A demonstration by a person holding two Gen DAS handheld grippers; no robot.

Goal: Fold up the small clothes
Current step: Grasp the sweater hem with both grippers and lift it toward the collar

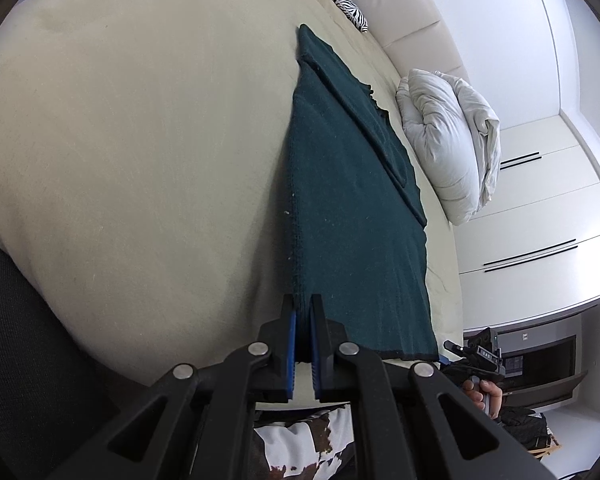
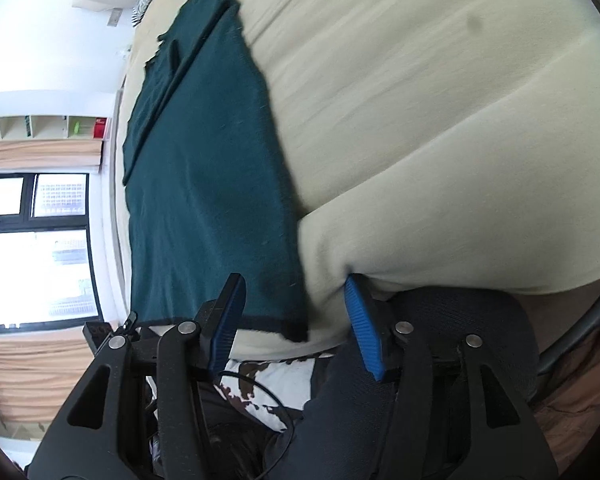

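In the left wrist view, the left gripper sits at bottom centre, its blue-padded jaws nearly together and pinched on the near corner of the dark green garment. The garment stretches from there toward the upper middle, across the beige bedcover. At lower right, a hand holds a device whose small label is too tiny to read.

In the right wrist view, the right gripper stands partly open at bottom centre, straddling the garment's right hem corner without pressing it. No legible writing appears.
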